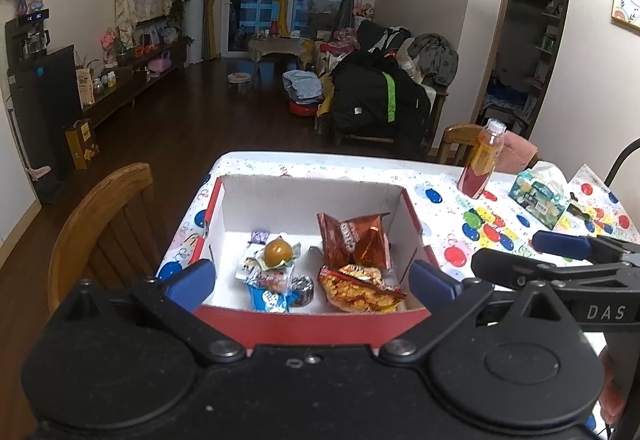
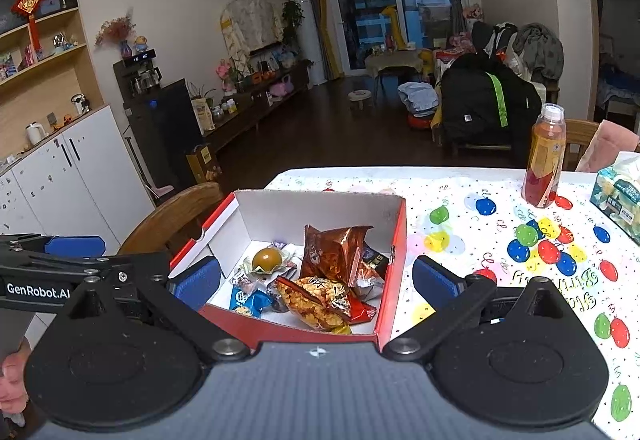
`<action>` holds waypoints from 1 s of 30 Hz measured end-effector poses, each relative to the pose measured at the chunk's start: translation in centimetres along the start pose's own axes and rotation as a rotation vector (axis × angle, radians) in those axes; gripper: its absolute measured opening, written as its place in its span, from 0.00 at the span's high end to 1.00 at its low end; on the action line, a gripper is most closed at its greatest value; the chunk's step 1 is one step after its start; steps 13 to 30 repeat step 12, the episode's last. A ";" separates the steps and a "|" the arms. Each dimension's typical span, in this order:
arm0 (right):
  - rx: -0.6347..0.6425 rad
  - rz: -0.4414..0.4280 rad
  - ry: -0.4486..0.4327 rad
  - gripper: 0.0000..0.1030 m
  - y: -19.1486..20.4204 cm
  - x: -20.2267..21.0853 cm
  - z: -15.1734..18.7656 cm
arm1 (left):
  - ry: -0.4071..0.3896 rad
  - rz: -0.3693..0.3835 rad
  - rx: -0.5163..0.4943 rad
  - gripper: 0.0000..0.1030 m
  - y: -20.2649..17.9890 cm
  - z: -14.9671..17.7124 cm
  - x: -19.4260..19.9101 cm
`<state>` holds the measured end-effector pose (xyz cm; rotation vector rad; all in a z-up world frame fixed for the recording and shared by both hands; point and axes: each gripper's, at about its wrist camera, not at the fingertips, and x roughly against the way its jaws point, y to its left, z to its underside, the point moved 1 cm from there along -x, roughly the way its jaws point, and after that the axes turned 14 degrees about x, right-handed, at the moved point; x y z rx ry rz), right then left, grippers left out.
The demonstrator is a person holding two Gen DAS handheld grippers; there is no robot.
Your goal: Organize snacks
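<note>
A red cardboard box (image 1: 320, 318) with a white inside sits on the balloon-print tablecloth. In it lie a brown foil bag (image 1: 354, 240), an orange snack bag (image 1: 360, 290), a round brown egg pack (image 1: 278, 252) and a blue wrapped sweet (image 1: 268, 298). My left gripper (image 1: 314, 280) hangs open over the box's near wall, nothing between its blue pads. In the right wrist view the same box (image 2: 384, 280) holds the foil bag (image 2: 334, 252) and orange bag (image 2: 316, 300). My right gripper (image 2: 316, 278) is open and empty, just before the box.
A juice bottle (image 1: 482, 160) and a tissue pack (image 1: 540, 192) stand on the table (image 1: 448, 208) right of the box. A wooden chair (image 1: 108, 216) is at the table's left edge. The right gripper's arm (image 1: 560, 264) shows at the right in the left wrist view.
</note>
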<state>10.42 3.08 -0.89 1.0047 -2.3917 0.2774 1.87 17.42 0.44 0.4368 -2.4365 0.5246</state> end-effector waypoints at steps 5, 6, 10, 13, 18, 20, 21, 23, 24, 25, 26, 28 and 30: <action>0.001 -0.004 0.006 0.00 0.1 0.0 0.2 | 0.016 -0.004 0.013 0.00 0.1 0.4 0.0; 0.002 -0.004 0.007 0.00 0.1 0.0 0.3 | 0.015 -0.005 0.011 0.00 0.1 0.4 0.0; -0.001 -0.001 0.018 0.00 -0.1 0.0 0.7 | 0.019 -0.003 0.011 0.00 -0.1 0.5 0.0; -0.013 0.000 0.022 0.00 -0.4 0.2 0.8 | 0.021 -0.002 0.009 0.00 -0.3 0.7 0.1; -0.013 0.000 0.022 0.00 -0.4 0.2 0.8 | 0.021 -0.002 0.009 0.00 -0.3 0.7 0.1; -0.013 0.000 0.022 0.00 -0.4 0.2 0.8 | 0.021 -0.002 0.009 0.00 -0.3 0.7 0.1; -0.013 0.000 0.022 0.00 -0.4 0.2 0.8 | 0.021 -0.002 0.009 0.00 -0.3 0.7 0.1; -0.013 0.000 0.022 0.00 -0.4 0.2 0.8 | 0.021 -0.002 0.009 0.00 -0.3 0.7 0.1; -0.013 0.000 0.022 0.00 -0.4 0.2 0.8 | 0.021 -0.002 0.009 0.00 -0.3 0.7 0.1; -0.013 0.000 0.022 0.00 -0.4 0.2 0.8 | 0.021 -0.002 0.009 0.00 -0.3 0.7 0.1; -0.013 0.000 0.022 0.00 -0.4 0.2 0.8 | 0.021 -0.002 0.009 0.00 -0.3 0.7 0.1; -0.013 0.000 0.022 0.00 -0.4 0.2 0.8 | 0.021 -0.002 0.009 0.00 -0.3 0.7 0.1; -0.013 0.000 0.022 0.00 -0.4 0.2 0.8 | 0.021 -0.002 0.009 0.00 -0.3 0.7 0.1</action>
